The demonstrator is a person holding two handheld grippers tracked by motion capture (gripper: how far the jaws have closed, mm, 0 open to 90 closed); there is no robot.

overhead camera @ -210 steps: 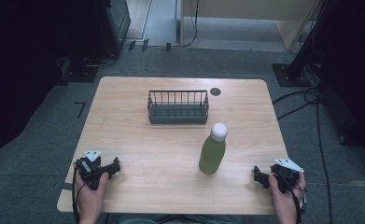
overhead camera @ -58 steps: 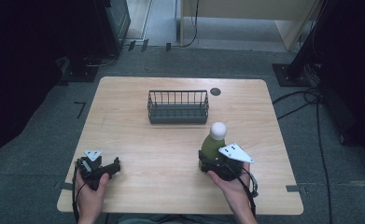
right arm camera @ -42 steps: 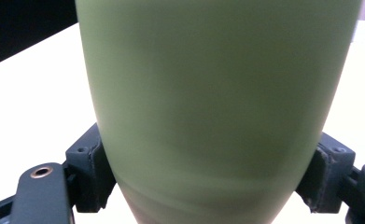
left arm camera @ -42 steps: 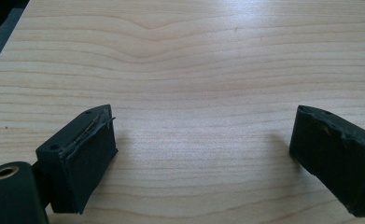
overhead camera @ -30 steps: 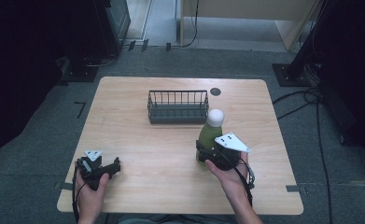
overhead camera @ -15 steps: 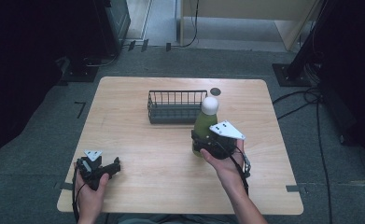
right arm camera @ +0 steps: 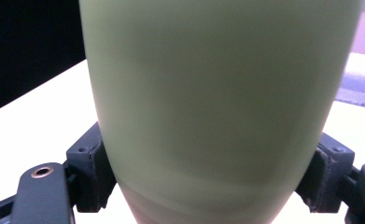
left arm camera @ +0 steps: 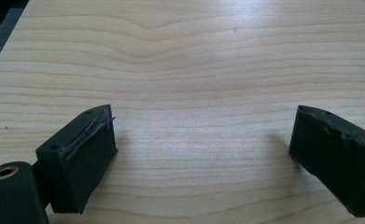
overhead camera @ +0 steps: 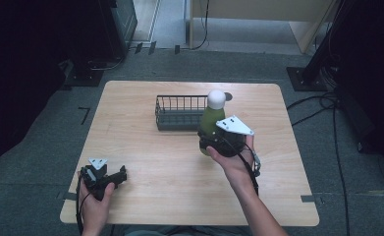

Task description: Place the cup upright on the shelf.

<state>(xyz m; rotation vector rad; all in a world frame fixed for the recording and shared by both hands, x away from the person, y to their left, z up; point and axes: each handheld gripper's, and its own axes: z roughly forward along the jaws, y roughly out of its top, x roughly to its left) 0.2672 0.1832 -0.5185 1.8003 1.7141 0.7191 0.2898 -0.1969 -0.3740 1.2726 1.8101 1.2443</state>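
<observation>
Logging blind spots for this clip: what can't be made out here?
- Green bottle: in the high view the right hand-held gripper covers its base; in the right gripper view the frame edges cut off its cap and bottom.
- Wire basket: the bottle hides its right end in the high view.

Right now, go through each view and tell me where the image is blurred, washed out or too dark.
High view: table evenly lit and sharp, surroundings fall into near-black. Left gripper view: wood grain crisp, soft shadows under the open left gripper. Right gripper view: green bottle sits so close it is soft and smeared; tabletop behind it is washed out to near-white, upper left corner black.
</observation>
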